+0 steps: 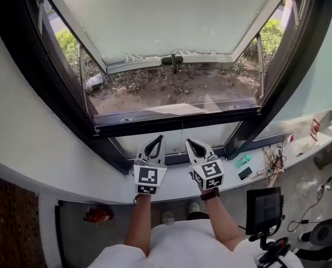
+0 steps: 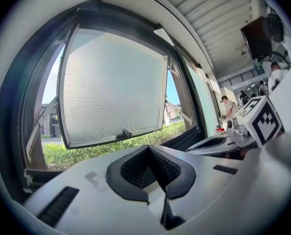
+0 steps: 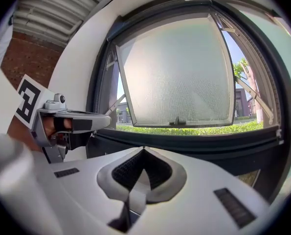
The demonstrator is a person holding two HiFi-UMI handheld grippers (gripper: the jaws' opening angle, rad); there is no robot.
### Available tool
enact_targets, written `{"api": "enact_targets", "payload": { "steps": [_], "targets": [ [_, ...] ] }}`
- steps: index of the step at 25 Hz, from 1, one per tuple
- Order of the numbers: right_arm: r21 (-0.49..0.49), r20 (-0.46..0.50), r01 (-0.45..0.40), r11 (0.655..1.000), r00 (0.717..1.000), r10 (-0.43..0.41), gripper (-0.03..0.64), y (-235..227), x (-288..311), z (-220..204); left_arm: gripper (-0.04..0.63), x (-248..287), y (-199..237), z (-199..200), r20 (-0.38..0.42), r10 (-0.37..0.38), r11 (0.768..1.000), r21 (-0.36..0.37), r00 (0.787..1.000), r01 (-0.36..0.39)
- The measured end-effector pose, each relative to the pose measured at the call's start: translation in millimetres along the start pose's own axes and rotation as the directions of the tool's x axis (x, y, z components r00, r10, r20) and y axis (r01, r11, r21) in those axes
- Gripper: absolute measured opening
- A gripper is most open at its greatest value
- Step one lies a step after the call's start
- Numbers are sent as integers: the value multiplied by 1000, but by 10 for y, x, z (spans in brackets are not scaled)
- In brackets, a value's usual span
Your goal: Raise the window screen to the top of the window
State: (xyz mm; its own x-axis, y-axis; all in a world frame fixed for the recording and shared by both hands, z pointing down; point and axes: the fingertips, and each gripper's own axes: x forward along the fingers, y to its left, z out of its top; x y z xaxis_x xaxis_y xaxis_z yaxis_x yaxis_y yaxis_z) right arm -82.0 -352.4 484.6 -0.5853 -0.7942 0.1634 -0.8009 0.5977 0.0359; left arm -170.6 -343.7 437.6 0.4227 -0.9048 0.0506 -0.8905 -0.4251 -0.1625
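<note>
We hold both tools low-centre in the head view, side by side over the white sill [image 1: 232, 177], tips aimed up-frame at the window. The left gripper [image 1: 158, 138] has its jaws pressed together w/ nothing btwn them; its own view shows the ribbed pads meeting at the tip. Same for the right gripper [image 1: 188, 142]: jaws closed, empty. The window screen [image 1: 177, 118] shows as a dark rail across the lower part of the opening, just above both tips in the head view, w/ a pale hazy strip under it down to the btm frame. The left tip overlaps that strip and the right tip sits at its lower edge. The head view alone doesn't settle contact, but in the right gripper view the rail runs across mid-frame just above the jaw tip and stands off ahead of it, not touching. Above the rail, in the upper half of the head view, the frosted sash [image 1: 171, 15] is swung outward, its handle [image 1: 172, 60] at the btm edge, w/ bare ground and shrubs beyond. On the sill, right of the grippers: a green item [image 1: 243, 160] and a small black device [image 1: 245, 173]. Lower right corner: a dark monitor [image 1: 264, 208] on a stand.
</note>
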Motion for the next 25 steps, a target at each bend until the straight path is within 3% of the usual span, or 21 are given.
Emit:
{"api": "enact_targets", "payload": {
  "steps": [4, 7, 9, 12, 15, 20, 23, 25],
  "targets": [
    [-2, -9, -18, 1000, 1000, 18, 0, -109, 141, -52, 2, 277, 56, -245, -72, 14, 990, 138, 997, -4],
    [-11, -16, -33, 999, 999, 33, 0, -143, 187, -99, 2, 422, 117, -458, -138, 41, 968, 250, 990, -5],
    [-26, -33, -32, 999, 999, 31, 0, -196, 201, -163, 2, 520, 143, -571, -191, 66, 930, 367, 979, 9],
    [-33, -61, -18, 999, 998, 16, 1, -319, 229, -263, 3, 684, 166, -676, -265, 101, 829, 555, 959, 66],
    [-20, -83, -10, 1000, 996, 8, 2, -412, 235, -355, 51, 799, 155, -752, -319, 102, 759, 637, 942, 134],
    [-12, -123, -9, 1000, 992, 7, 2, -507, 223, -542, 124, 882, 169, -952, -403, 112, 710, 672, 908, 211],
    [7, -167, -4, 1000, 986, 5, 2, -580, 243, -741, 129, 918, 187, -975, -397, 139, 664, 717, 907, 212],
    [33, -212, -10, 999, 977, 17, 2, -598, 300, -926, 129, 932, 210, -981, -391, 152, 645, 735, 908, 209]
  ]
}}
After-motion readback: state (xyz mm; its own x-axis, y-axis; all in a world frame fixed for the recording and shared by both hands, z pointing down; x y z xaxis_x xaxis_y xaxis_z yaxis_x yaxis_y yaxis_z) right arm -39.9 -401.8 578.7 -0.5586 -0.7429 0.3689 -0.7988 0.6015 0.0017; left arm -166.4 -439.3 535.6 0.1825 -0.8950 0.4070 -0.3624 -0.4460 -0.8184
